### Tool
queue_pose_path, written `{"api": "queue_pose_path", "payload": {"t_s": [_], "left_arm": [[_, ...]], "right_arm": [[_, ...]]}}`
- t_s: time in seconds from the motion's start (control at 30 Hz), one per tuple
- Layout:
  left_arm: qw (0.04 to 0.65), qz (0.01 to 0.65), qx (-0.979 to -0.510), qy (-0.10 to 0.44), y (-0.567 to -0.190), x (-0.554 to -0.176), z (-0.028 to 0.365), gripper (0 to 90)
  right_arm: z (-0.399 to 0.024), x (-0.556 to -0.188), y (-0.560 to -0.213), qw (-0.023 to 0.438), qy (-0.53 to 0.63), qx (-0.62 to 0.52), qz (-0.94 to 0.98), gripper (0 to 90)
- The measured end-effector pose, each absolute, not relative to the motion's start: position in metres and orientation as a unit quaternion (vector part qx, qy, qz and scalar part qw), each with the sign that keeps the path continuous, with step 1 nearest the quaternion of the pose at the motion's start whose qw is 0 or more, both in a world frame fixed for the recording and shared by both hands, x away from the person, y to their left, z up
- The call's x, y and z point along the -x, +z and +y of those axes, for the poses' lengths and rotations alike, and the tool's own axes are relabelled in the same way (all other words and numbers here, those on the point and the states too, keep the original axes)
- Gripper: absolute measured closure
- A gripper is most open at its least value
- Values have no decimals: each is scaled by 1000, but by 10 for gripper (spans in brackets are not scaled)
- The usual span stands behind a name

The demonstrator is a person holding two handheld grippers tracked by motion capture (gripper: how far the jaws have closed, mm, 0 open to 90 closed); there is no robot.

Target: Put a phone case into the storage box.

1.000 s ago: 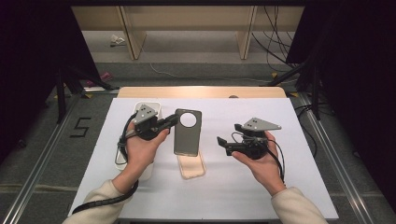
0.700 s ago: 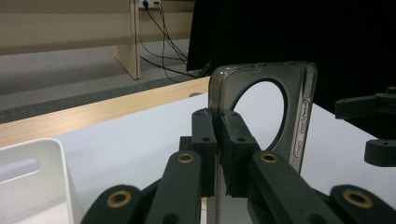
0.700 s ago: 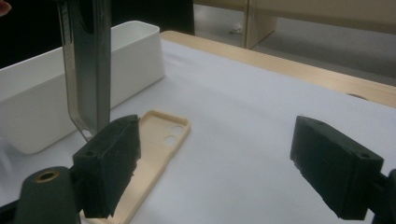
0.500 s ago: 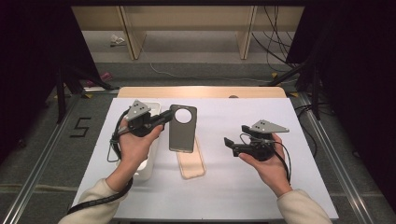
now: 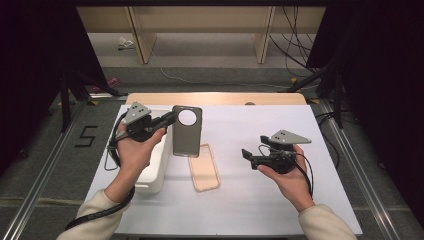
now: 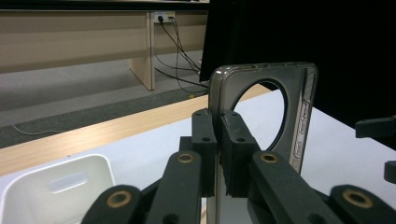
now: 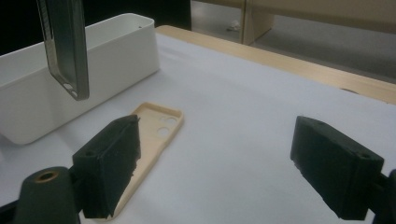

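Grey phone case (image 5: pixel 187 131) hanging upright above bench (image 5: pixel 250 200), its edge clenched in left claw (image 5: pixel 170 118), over beige case (image 5: pixel 204 167) lying flat beside white bin (image 5: pixel 152 172); right claw (image 5: pixel 246 156) released, empty, well apart.

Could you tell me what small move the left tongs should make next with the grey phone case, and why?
Probably carry it leftward over the white bin and lower it in. The left tongs are shut on the edge of the grey phone case, which hangs clear above the table. The bin sits open just beside that hand. The beige case lies flat on the table, and the right tongs stand open, free to take it.
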State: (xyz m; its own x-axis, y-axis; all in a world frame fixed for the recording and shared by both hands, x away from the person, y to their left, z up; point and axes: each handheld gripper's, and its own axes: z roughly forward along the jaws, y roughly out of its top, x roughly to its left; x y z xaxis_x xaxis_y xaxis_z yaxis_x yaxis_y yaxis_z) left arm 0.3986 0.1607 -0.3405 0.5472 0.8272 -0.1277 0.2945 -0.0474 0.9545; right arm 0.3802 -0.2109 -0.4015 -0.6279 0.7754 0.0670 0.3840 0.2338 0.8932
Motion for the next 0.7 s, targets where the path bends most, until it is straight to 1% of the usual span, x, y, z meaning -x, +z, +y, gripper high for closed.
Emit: {"api": "queue_pose_path", "payload": {"t_s": [0.7], "left_arm": [[560, 420, -668, 252, -326, -402, 186, 846]], "right_arm": [[-219, -378, -403, 206, 483, -383, 760, 170]]}}
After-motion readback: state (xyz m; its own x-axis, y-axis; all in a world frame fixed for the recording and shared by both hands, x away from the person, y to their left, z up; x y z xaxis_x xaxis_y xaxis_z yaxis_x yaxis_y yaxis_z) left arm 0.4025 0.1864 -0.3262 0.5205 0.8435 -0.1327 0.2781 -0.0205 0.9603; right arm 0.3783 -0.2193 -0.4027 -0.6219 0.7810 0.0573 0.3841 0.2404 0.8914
